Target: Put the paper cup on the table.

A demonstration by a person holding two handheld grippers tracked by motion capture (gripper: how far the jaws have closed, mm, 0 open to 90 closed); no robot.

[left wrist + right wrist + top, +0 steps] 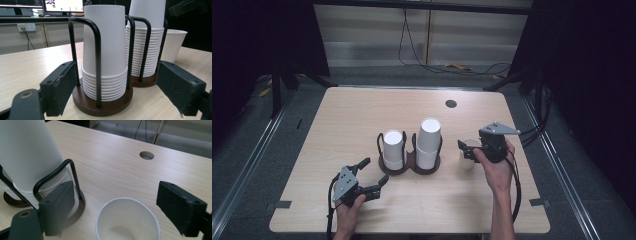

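My right claw (110,207) is hanging wide open over the single white paper cup (127,220), touching nothing, on the pale wooden table (112,165).

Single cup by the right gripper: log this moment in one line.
single cup: upright on table, free | right gripper: open above it | left gripper: open

In the right gripper view, the bottom edge is cutting off the near rim of the upright white paper cup (127,220) standing between the jaws, and the top and left edges are cropping the tall stack of inverted white paper cups (27,155). In the left gripper view, the top edge is slicing off the far white cup stack (147,32), while its round dark wooden base (143,82) is hiding partly behind the nearer black wire holder (97,62). In the high view, the right gripper (468,150) is covering much of the upright cup.
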